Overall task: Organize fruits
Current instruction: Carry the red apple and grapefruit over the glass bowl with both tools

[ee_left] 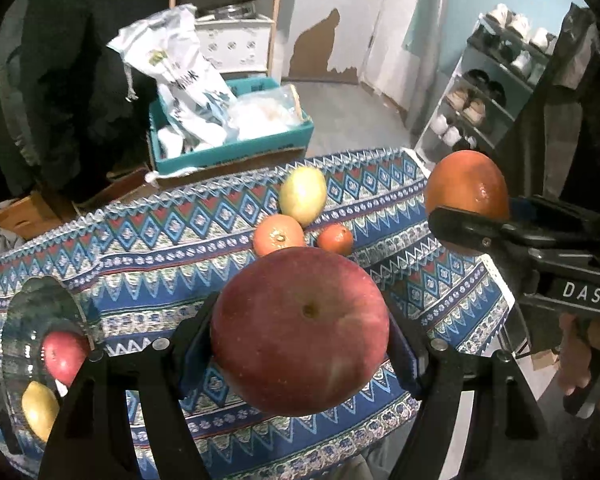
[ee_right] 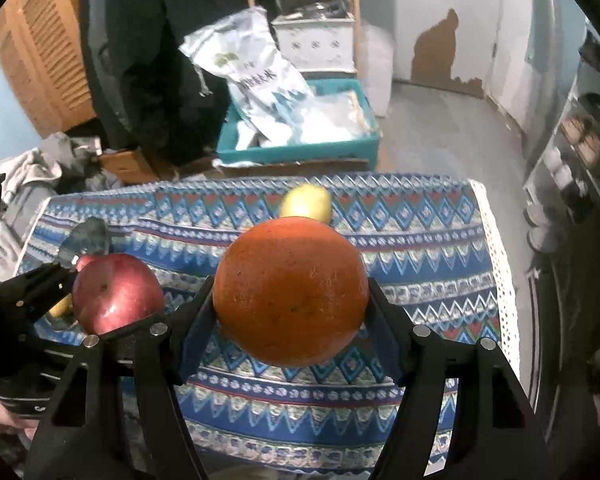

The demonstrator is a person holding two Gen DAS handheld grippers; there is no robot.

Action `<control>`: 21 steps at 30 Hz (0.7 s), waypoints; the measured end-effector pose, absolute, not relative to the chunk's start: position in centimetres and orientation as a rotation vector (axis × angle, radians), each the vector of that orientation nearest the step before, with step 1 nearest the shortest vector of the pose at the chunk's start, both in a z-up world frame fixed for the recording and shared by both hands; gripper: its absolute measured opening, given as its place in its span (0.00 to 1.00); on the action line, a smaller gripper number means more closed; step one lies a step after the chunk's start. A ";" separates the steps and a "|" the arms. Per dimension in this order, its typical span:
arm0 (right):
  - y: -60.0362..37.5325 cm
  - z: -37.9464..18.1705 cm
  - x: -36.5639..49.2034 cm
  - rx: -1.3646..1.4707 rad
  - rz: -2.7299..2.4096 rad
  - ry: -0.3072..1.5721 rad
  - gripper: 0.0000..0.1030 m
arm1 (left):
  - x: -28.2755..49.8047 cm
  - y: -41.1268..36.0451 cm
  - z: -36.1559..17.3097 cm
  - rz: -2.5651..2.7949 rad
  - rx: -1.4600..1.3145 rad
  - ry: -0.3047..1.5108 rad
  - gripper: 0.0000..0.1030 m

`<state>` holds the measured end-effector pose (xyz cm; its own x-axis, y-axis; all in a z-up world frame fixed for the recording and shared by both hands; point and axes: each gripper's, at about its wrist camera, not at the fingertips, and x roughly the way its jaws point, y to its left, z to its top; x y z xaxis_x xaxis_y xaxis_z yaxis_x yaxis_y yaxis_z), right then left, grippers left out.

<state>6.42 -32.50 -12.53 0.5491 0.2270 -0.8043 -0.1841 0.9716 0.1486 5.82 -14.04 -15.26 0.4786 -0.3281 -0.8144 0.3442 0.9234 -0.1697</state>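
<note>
Both jaws are clamped on fruit above the counter (ee_left: 140,248), the left gripper (ee_left: 300,340) with a red apple (ee_left: 300,332), closer to the glass bowl (ee_left: 40,320) at its left than the right gripper (ee_right: 292,300) with its orange (ee_right: 292,292).

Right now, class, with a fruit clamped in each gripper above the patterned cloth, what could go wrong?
1. The red apple bulges well past the left gripper pads; it may slip and fall.
2. The glass bowl sits by the table's edge; a knock could tip it.
3. The big orange held by the right gripper could bump the apple nearby.
</note>
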 end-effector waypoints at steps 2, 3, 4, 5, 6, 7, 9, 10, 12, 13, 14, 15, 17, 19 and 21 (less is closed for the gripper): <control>-31.8 -11.8 6.3 0.045 0.258 0.941 0.68 | 5.5 -13.3 -14.6 -0.403 0.014 0.978 0.74; -31.5 -11.4 6.3 0.043 0.267 0.933 0.68 | 5.4 -12.8 -14.3 -0.394 0.013 0.969 0.74; -31.2 -11.2 6.2 0.042 0.275 0.926 0.68 | 5.3 -12.3 -13.9 -0.385 0.013 0.960 0.74; -30.9 -11.0 6.2 0.039 0.281 0.922 0.68 | 5.3 -12.0 -13.7 -0.380 0.013 0.956 0.74; -30.5 -10.7 6.2 0.036 0.287 0.917 0.68 | 5.2 -11.5 -13.3 -0.370 0.015 0.948 0.74; -30.0 -10.4 6.2 0.033 0.298 0.911 0.68 | 5.1 -11.0 -13.1 -0.357 0.015 0.941 0.74; -29.2 -9.9 6.2 0.028 0.315 0.901 0.68 | 5.1 -10.3 -12.7 -0.343 0.007 0.938 0.74; -28.8 -9.7 6.2 0.026 0.322 0.896 0.68 | 5.0 -9.9 -12.6 -0.340 0.000 0.936 0.74; -27.8 -9.2 6.2 0.019 0.343 0.883 0.68 | 4.9 -9.1 -12.3 -0.333 -0.014 0.927 0.74; -27.6 -9.0 6.3 0.018 0.349 0.879 0.68 | 4.8 -8.8 -12.2 -0.328 -0.016 0.923 0.74; -27.0 -8.8 6.3 0.013 0.360 0.876 0.68 | 4.7 -8.4 -12.1 -0.322 -0.016 0.919 0.74; -26.6 -8.7 6.4 0.010 0.367 0.874 0.68 | 4.6 -8.0 -11.9 -0.315 -0.013 0.911 0.74; -25.7 -8.4 6.5 0.004 0.384 0.869 0.68 | 4.4 -7.3 -11.7 -0.302 -0.015 0.901 0.74; -24.6 -8.0 6.7 -0.001 0.402 0.864 0.68 | 4.2 -6.6 -11.5 -0.294 -0.024 0.899 0.74; -23.7 -7.6 6.9 -0.007 0.418 0.857 0.68 | 4.1 -5.6 -11.2 -0.284 -0.037 0.894 0.74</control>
<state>6.86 -23.72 -7.57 0.5789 0.3543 -0.7344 -0.3601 0.9192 0.1595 4.11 -5.64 -11.25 0.5911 -0.2594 -0.7637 0.2285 0.9619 -0.1499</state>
